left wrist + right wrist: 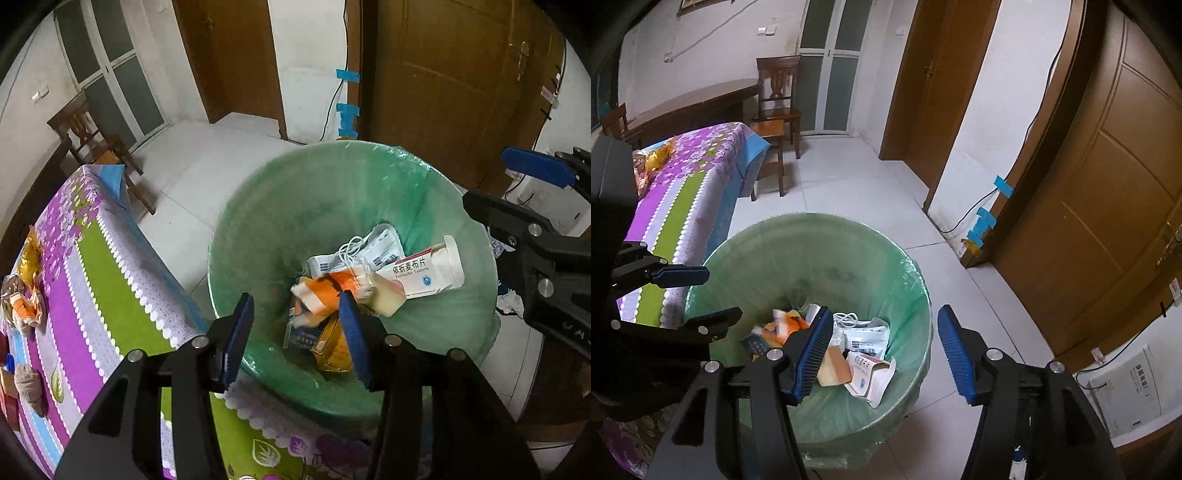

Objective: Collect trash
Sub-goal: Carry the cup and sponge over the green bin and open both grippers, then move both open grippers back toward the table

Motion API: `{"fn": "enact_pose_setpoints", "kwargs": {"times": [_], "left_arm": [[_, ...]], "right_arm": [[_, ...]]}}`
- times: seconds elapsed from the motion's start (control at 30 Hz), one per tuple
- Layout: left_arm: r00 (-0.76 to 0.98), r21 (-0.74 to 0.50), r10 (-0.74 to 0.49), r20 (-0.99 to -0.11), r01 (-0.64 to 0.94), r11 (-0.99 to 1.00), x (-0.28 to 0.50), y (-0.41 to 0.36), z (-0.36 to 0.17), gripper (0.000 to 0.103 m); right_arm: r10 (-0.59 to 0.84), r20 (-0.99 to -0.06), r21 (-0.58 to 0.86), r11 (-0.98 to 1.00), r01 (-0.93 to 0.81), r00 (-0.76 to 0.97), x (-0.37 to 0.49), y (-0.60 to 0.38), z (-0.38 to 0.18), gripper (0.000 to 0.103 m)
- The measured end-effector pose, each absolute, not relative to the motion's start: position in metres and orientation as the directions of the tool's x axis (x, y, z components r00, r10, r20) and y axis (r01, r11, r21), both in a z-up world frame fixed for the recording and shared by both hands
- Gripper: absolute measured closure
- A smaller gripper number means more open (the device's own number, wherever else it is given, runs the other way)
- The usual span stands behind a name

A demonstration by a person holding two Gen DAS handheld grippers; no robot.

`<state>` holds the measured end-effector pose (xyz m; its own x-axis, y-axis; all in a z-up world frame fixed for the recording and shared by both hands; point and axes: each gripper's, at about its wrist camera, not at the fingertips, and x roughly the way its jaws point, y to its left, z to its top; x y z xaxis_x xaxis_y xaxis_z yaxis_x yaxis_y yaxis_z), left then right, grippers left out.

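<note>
A bin lined with a green bag [332, 192] stands on the floor beside the table; it also shows in the right wrist view [820, 258]. Inside lie a white tablet box [424, 273], an orange wrapper [325, 291], a white cable and other packets. My left gripper [299, 332] is open and empty above the bin's near rim. My right gripper [886, 354] is open and empty above the bin's right rim. More wrappers [26, 288] lie on the table at the far left.
The table has a purple and green flowered cloth [92, 280] and touches the bin's left side. A wooden chair [775, 110] stands beyond it. Brown doors [1108, 184] and a wall cable are at the right. White tiled floor surrounds the bin.
</note>
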<state>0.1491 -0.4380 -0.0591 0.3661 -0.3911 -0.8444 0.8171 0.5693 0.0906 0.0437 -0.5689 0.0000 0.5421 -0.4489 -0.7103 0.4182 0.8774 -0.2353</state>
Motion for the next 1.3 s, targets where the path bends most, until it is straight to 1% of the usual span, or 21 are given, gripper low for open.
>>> {"fn": "enact_pose_setpoints", "kwargs": {"times": [0.1, 0.13, 0.17, 0.4, 0.57, 0.7, 0.8, 0.9, 1.1, 1.3], "left_arm": [[0.395, 0.110, -0.398, -0.828, 0.811, 0.575, 0.144, -0.430, -0.056, 0.056], [0.396, 0.107, -0.402, -0.825, 0.810, 0.577, 0.144, -0.425, -0.056, 0.050], [0.400, 0.101, -0.408, -0.820, 0.804, 0.586, 0.144, -0.419, -0.055, 0.048], [0.435, 0.052, -0.405, -0.804, 0.731, 0.681, 0.162, -0.367, -0.051, 0.048], [0.473, 0.028, -0.392, -0.789, 0.666, 0.746, 0.173, -0.320, -0.045, 0.048], [0.526, 0.059, -0.351, -0.775, 0.613, 0.788, 0.184, -0.279, -0.042, 0.048], [0.543, 0.050, -0.330, -0.773, 0.569, 0.821, 0.195, -0.245, -0.041, 0.048], [0.566, 0.051, -0.302, -0.767, 0.523, 0.851, 0.203, -0.207, -0.041, 0.044], [0.600, 0.026, -0.230, -0.766, 0.387, 0.922, 0.225, -0.134, -0.045, 0.044], [0.625, 0.029, -0.174, -0.761, 0.301, 0.953, 0.240, -0.080, -0.047, 0.044]], "right_arm": [[-0.451, -0.702, -0.228, 0.875, 0.426, 0.551, 0.041, -0.566, 0.002, 0.044], [-0.449, -0.697, -0.222, 0.877, 0.426, 0.559, 0.039, -0.563, 0.003, 0.044], [-0.445, -0.694, -0.215, 0.878, 0.427, 0.566, 0.038, -0.562, 0.004, 0.044], [-0.411, -0.668, -0.167, 0.895, 0.413, 0.620, 0.036, -0.539, 0.006, 0.043], [-0.355, -0.637, -0.115, 0.922, 0.370, 0.684, 0.044, -0.508, 0.006, 0.043], [-0.285, -0.627, -0.078, 0.949, 0.306, 0.725, 0.057, -0.473, 0.003, 0.043], [-0.244, -0.630, -0.067, 0.963, 0.262, 0.737, 0.070, -0.451, -0.001, 0.043], [-0.194, -0.642, -0.053, 0.976, 0.210, 0.741, 0.086, -0.425, -0.007, 0.043], [-0.131, -0.668, -0.051, 0.990, 0.131, 0.732, 0.117, -0.383, -0.021, 0.043], [-0.054, -0.688, -0.015, 0.998, 0.061, 0.724, 0.152, -0.355, -0.026, 0.043]]}}
